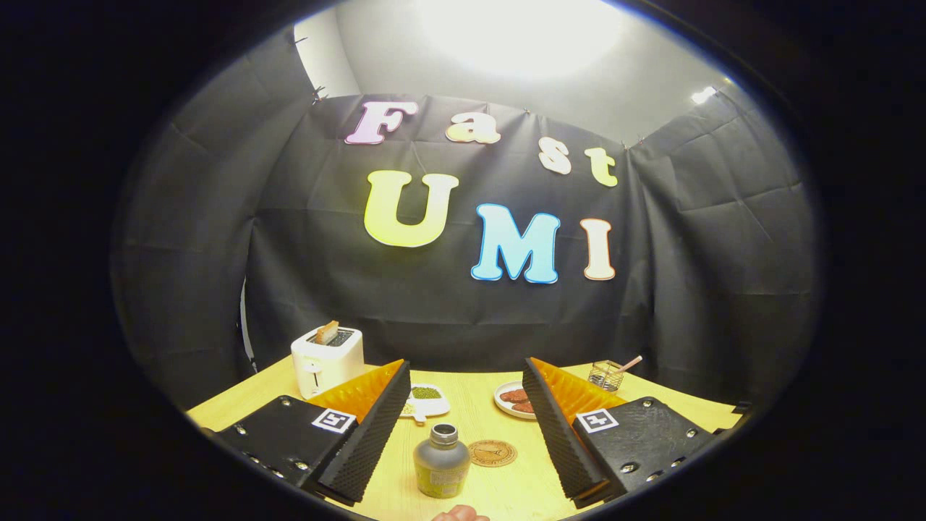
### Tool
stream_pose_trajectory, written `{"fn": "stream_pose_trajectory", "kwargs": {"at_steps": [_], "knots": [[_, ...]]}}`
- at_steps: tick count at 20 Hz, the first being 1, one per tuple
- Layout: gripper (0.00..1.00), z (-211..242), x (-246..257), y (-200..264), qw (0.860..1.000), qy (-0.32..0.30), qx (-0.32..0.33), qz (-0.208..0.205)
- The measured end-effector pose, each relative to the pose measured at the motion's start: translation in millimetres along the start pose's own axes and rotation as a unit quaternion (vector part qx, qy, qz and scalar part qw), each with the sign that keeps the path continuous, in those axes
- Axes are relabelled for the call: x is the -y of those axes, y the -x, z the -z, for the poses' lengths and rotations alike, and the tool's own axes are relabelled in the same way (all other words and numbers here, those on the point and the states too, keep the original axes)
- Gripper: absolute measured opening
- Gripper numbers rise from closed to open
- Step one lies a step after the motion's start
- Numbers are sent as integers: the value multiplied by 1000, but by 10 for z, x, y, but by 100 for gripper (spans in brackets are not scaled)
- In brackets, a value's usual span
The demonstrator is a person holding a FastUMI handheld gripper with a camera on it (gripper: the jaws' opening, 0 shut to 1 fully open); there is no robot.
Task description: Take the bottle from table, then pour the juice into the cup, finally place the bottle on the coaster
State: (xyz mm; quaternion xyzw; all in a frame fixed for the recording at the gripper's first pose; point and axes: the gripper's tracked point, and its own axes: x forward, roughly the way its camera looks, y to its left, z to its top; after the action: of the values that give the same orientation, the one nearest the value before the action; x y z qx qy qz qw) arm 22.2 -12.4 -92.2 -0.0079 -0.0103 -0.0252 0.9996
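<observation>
A: Two fingers of the gripper (463, 463) spread wide, grasping nothing. Ridged pads (369, 434) face inward.

B: And the bottle (442, 461)?

A: Upright on the wooden table (506, 488), between the fingers, touching neither. Squat, rounded shoulders, dull grey body, narrow neck with a dark top, yellowish label low on the front. A bit of a hand (460, 514) shows just nearer than it.

B: Coaster (493, 453)?

A: Round, flat, tan, with a printed mark; just right of the bottle, slightly farther.

B: Beyond that?

A: White dish of green grains (426, 396) to the left, a plate with brown pieces (514, 399) to the right. Far left, a white toaster (327, 359) with a slice sticking up. Far right, a small clear glass cup (605, 375) with a stick leaning in it.
</observation>
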Motion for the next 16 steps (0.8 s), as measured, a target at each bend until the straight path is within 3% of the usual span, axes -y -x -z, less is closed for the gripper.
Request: {"fn": "stream_pose_trajectory", "kwargs": {"at_steps": [8, 16], "knots": [[96, 808, -262, -254, 999, -31, -18, -39], [96, 1354, -334, -362, 998, -3, -34, -46]]}}
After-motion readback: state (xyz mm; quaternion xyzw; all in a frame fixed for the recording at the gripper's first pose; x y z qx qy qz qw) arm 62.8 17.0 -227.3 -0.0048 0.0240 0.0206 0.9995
